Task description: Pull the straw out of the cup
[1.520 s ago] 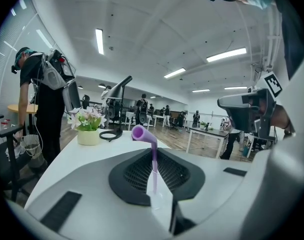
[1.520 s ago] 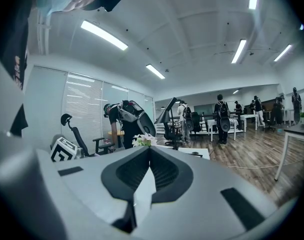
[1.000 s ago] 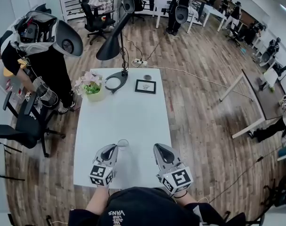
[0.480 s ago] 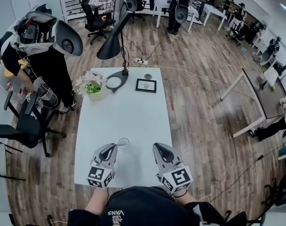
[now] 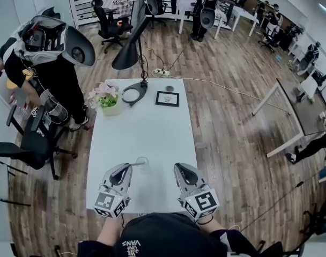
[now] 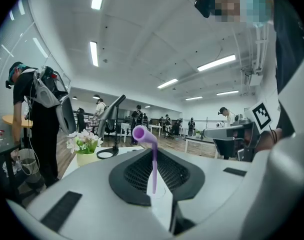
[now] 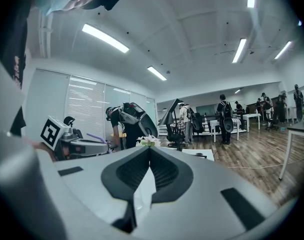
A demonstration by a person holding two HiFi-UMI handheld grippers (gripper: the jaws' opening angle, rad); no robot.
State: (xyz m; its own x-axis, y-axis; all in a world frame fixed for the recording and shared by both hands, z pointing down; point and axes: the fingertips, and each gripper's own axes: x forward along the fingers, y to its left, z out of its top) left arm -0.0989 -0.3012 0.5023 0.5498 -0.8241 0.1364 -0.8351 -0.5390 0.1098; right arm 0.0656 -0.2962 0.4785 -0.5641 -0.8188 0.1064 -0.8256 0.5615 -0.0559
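Now your left gripper, fingers clamped on the purple bendy plastic straw, has risen, drawing it nearly clear of the transparent cup; your right gripper idles, fingers closed on nothing.

Upright purple bent-top straw, clear cup beneath.

- A clear plastic cup stands just ahead of my left fingers, with open white desk beyond it.
- The far end is crowded: a black desk lamp, a pale-green pot of flowers and a black-framed picture.
- A person in black stands by the desk's left edge.
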